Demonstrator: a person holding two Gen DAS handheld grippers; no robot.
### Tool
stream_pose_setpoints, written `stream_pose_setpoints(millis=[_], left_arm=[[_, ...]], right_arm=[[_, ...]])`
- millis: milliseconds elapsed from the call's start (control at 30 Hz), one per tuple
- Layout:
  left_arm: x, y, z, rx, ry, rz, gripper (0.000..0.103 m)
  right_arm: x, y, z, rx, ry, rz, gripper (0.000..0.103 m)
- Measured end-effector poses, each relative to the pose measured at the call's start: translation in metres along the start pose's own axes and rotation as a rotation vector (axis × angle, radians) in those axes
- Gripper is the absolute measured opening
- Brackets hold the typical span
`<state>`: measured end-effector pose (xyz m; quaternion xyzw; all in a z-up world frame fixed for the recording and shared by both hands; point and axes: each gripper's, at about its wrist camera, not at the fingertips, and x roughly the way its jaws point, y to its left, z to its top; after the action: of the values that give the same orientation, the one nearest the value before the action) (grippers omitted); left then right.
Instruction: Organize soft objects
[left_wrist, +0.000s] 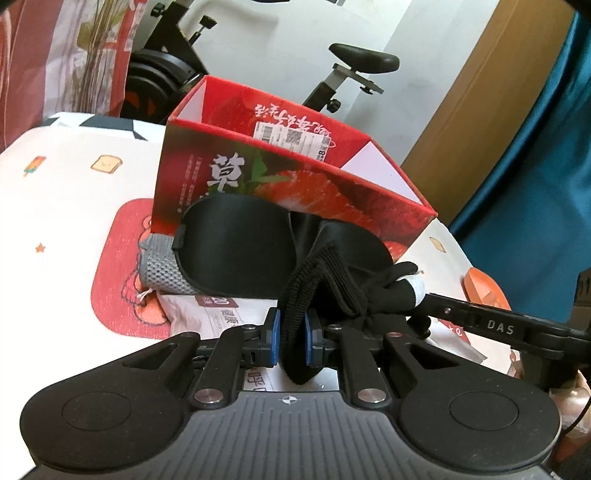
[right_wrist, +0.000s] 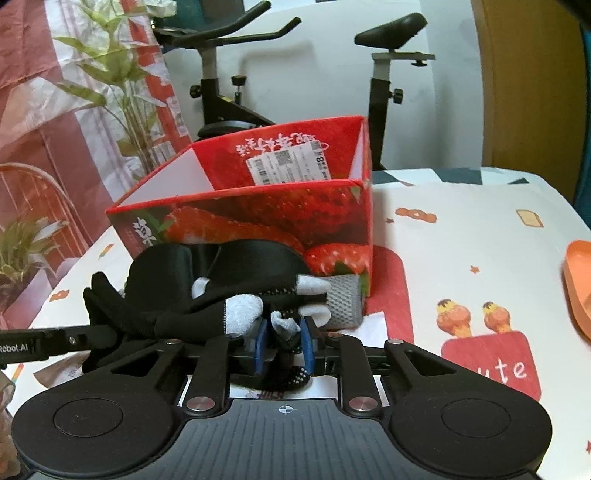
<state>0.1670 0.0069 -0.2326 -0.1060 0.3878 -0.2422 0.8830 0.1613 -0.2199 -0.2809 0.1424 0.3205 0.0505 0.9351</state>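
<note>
Left hand-held gripper (left_wrist: 291, 334) clamps its blue pads on the black knit cuff of the glove (left_wrist: 384, 291), and the right hand-held gripper (right_wrist: 283, 341) pinches a grey fingertip of the same glove (right_wrist: 207, 314). Just behind the glove lies the black eye mask (left_wrist: 236, 247), against the front wall of the red strawberry box (left_wrist: 295, 184) on the counter (left_wrist: 74, 206).

A red box (left_wrist: 295, 184) printed with strawberries and white characters stands on a white desk (right_wrist: 480, 240) cloth patterned with toast and stars, beside a black eye mask (left_wrist: 236, 243), a grey mesh pouch (right_wrist: 343, 302) and a black glove (right_wrist: 221, 314) with grey fingertips.
</note>
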Motion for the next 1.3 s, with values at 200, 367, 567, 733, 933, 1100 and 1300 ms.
stream_pose_setpoints(millis=[200,367,567,733,933,1100,1300], left_arm=[[0.002,0.000,-0.002,0.011,0.007,0.011,0.014],[0.003,0.003,-0.002,0.007,0.014,0.016,0.014],[0.003,0.004,-0.003,0.003,0.015,0.019,0.014],[0.004,0.005,-0.004,0.000,0.016,0.026,0.014],[0.007,0.006,-0.004,-0.009,0.023,0.033,0.014],[0.008,0.006,-0.003,-0.017,0.025,0.034,0.014],[0.009,0.007,-0.003,-0.022,0.024,0.035,0.014]], right_arm=[[-0.003,-0.005,0.004,0.048,-0.028,0.040,0.034],[-0.005,-0.006,0.010,0.096,-0.072,0.094,0.060],[0.001,-0.002,0.019,0.088,-0.123,0.094,0.066],[0.023,0.003,0.019,0.067,-0.053,0.117,0.065],[0.044,0.008,0.004,0.043,0.074,0.122,0.061],[0.043,0.001,0.000,0.091,0.110,0.153,0.053],[0.040,-0.006,0.000,0.173,0.135,0.235,0.020]])
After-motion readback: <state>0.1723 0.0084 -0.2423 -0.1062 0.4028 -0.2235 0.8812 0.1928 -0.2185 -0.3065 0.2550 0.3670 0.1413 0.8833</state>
